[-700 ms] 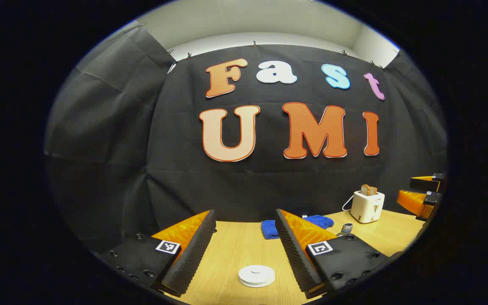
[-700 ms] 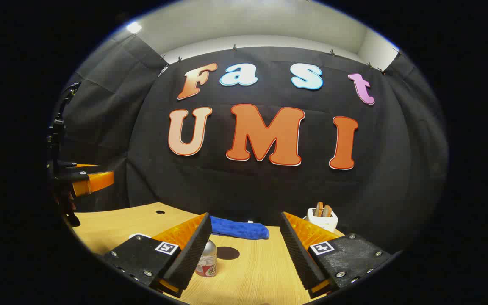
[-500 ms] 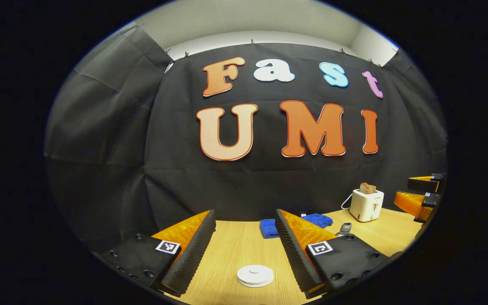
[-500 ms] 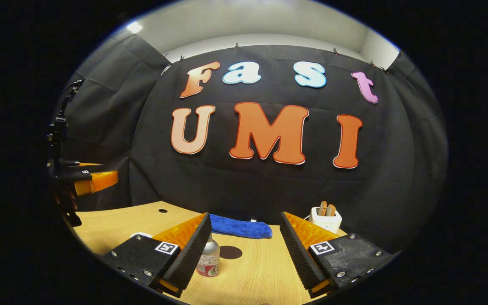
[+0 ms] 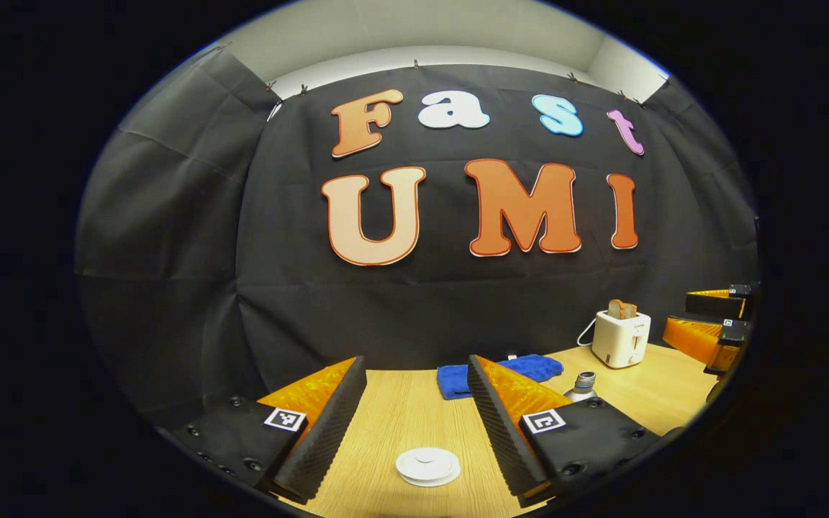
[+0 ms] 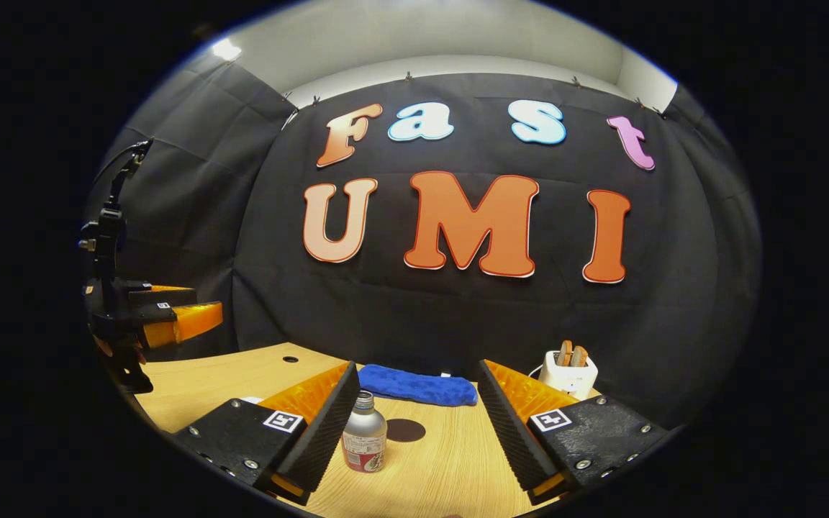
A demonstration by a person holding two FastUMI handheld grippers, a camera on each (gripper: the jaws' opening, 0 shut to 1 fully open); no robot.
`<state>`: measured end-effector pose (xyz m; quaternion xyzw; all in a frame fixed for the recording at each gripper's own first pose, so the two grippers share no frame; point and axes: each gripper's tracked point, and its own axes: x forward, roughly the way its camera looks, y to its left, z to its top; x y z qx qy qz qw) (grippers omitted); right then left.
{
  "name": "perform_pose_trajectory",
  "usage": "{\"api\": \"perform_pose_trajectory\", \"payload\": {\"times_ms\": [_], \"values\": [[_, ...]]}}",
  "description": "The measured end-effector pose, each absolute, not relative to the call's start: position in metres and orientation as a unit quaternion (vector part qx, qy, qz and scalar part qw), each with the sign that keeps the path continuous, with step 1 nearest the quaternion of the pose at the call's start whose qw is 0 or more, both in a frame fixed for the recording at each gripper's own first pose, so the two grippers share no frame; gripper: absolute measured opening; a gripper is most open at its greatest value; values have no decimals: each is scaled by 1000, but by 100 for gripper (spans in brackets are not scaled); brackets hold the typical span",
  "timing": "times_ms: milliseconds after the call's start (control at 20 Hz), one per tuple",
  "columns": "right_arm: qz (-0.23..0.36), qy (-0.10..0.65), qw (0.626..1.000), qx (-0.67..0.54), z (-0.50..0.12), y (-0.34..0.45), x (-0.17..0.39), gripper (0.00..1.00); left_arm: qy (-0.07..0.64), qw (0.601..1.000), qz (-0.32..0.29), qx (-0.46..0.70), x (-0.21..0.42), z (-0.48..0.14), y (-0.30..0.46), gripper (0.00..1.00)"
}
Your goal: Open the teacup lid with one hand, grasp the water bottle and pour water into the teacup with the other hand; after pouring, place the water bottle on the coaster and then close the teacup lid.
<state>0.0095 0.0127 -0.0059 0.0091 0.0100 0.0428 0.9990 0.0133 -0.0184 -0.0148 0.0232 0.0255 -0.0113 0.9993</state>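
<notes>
Left gripper view had the white teacup lid (image 5: 427, 465) flat on the table (image 5: 393, 417), between the wide-open, empty left gripper (image 5: 414, 424). Right gripper view had the silver water bottle (image 6: 365, 442) upright, red label, uncapped, near the dark round coaster (image 6: 406, 430), between the spread, empty right gripper (image 6: 414, 424).

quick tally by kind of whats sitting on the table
teacup lid: 1
water bottle: 1
coaster: 1
blue towel: 1
toaster: 1
total: 5
</notes>
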Motion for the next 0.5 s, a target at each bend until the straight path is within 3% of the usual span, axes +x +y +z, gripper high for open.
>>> {"api": "perform_pose_trajectory", "payload": {"times_ms": [500], "values": [[73,26,997,24,-31,24,15,99,74,996,-25,41,26,-62,-28,94]]}}
